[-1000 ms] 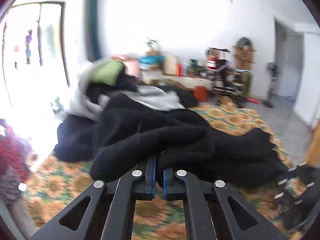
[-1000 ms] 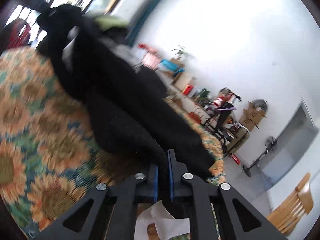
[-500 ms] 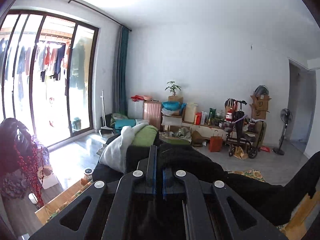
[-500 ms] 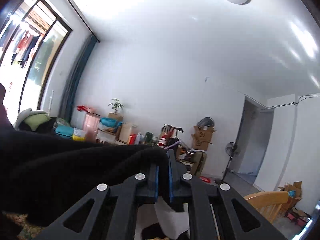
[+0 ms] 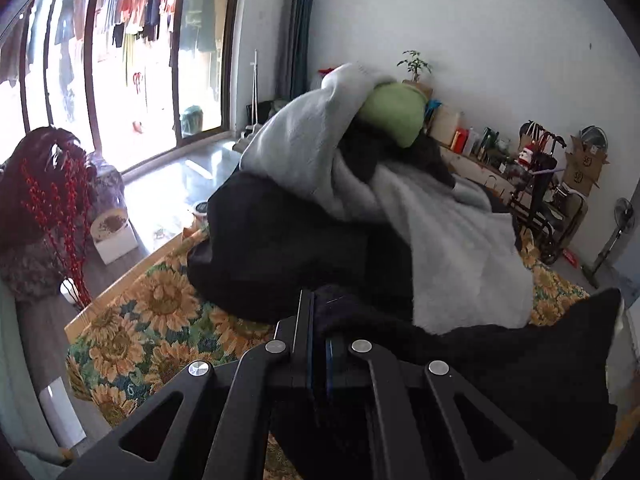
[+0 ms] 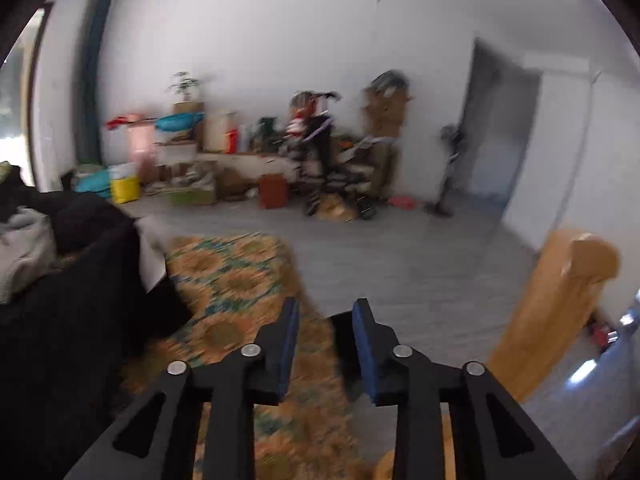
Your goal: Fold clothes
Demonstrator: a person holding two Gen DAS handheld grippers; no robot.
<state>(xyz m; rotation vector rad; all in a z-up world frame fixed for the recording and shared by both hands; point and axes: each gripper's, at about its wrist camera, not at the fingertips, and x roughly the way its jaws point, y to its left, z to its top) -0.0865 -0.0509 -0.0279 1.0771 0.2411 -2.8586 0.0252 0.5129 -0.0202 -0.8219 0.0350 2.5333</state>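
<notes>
My left gripper (image 5: 316, 320) is shut on a fold of the black garment (image 5: 520, 368), which drapes to the right over the sunflower-print cloth (image 5: 152, 320). Just beyond it lies a pile of clothes: a black piece (image 5: 280, 252), a grey fleece (image 5: 448, 240) and a green item (image 5: 394, 116) on top. In the blurred right wrist view my right gripper (image 6: 326, 312) has its jaws opening, with no cloth pressed between the blue pads. It hangs over the edge of the sunflower cloth (image 6: 232, 272). The black garment (image 6: 60, 320) lies to its left, apart from it.
A wooden chair back (image 6: 560, 300) stands close on the right of my right gripper. Grey floor (image 6: 400, 248) and clutter along the far wall (image 6: 312, 152) lie beyond. A vase with red berry branches (image 5: 52, 208) stands at the left by glass doors (image 5: 132, 52).
My right gripper has let go of the black garment and its jaws have parted; it swung away towards the floor. My left gripper tipped down over the pile, still gripping the garment.
</notes>
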